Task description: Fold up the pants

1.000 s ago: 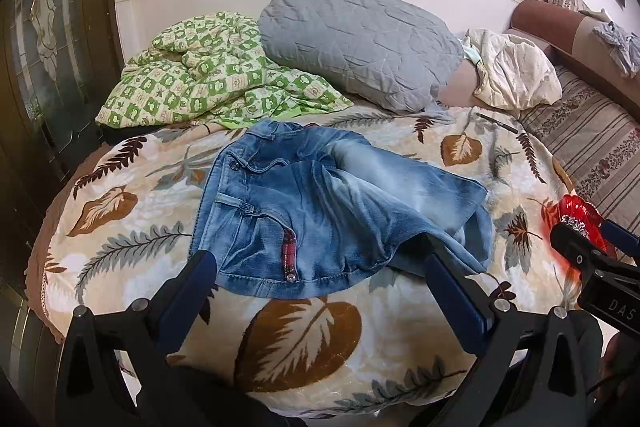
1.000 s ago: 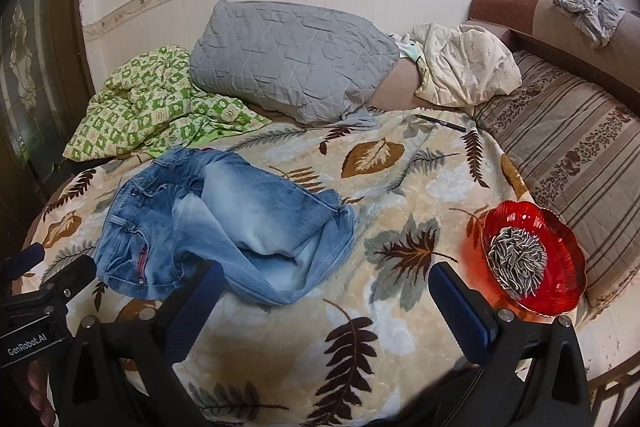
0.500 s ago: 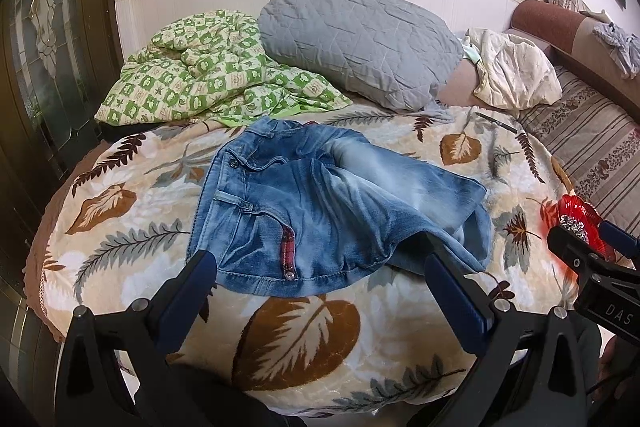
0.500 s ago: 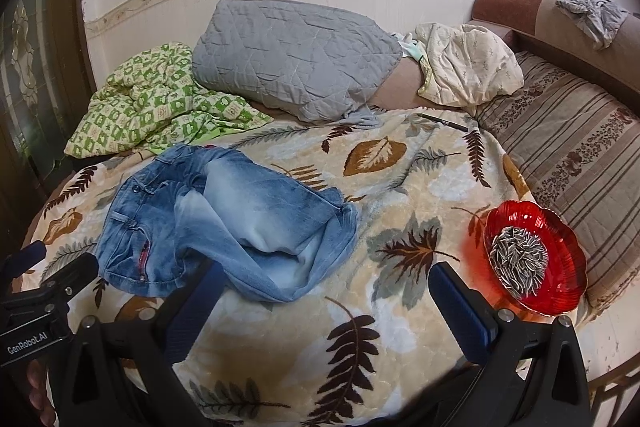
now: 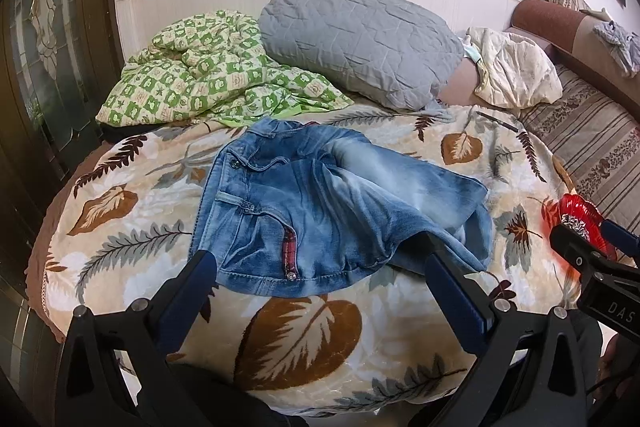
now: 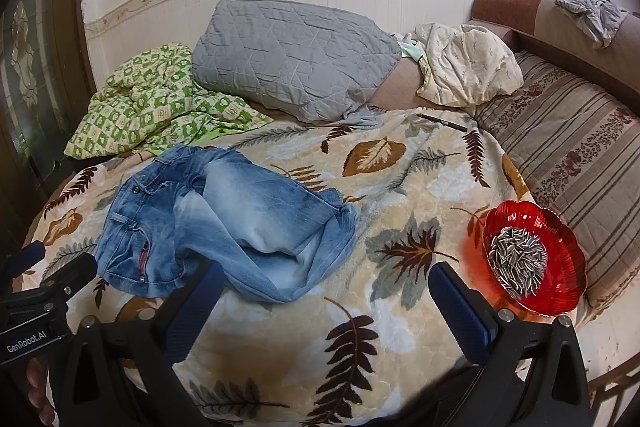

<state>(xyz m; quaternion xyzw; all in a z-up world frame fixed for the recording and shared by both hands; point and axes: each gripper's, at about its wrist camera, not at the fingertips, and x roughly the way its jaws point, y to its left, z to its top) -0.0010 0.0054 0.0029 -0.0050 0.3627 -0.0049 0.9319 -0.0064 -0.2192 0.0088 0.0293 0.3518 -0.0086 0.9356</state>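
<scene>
Pants (image 5: 332,211), one pair, two grippers (image 5: 320,279) (image 6: 324,287)

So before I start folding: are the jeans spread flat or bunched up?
Bunched up. The jeans lie crumpled on the leaf blanket, legs doubled over the waist; both grippers are open, touching nothing.

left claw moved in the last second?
Yes, slightly. In the left wrist view the left claw is open and empty, and the jeans and the gray pillow sit a little higher in frame than before, so it dipped or tilted down.
</scene>
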